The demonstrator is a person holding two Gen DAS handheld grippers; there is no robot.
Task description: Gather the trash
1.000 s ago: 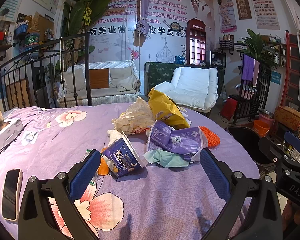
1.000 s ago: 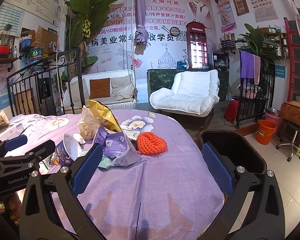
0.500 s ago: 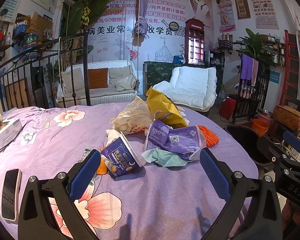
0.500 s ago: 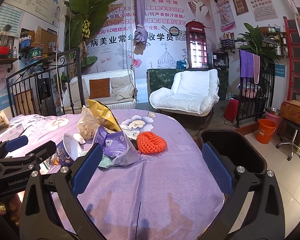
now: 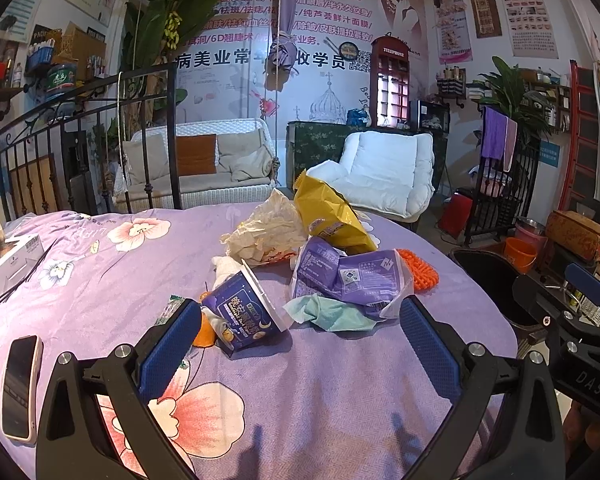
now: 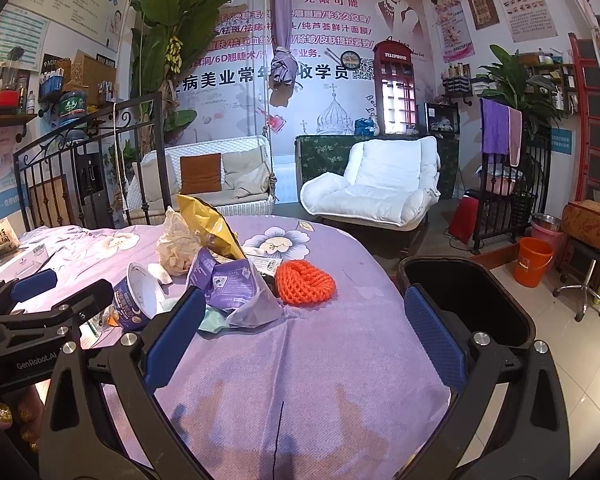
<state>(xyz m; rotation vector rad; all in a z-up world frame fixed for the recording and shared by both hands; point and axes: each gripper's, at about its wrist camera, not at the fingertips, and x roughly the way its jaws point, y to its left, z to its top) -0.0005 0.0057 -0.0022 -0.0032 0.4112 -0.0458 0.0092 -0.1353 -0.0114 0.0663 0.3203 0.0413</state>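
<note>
While heaped mid-table on purple cloth (image 5: pixel 300 400): purple yogurt cup (image 5: pixel 246 314), tipped, light, crushable, best pinched at rim; purple wrapper (image 5: pixel 356 280), yellow bag (image 5: pixel 328 216), limp, slippery. Left gripper (image 5: pixel 296 344), right gripper (image 6: pixel 300 328): jaws wide, empty. Black bin (image 6: pixel 472 300) alongside.

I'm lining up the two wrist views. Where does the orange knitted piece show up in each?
Left wrist: orange knitted piece right of centre, mostly hidden behind the purple wrapper.
Right wrist: fully visible near centre, right of that wrapper.
Shared landmark: the yellow bag standing behind the pile.
</note>
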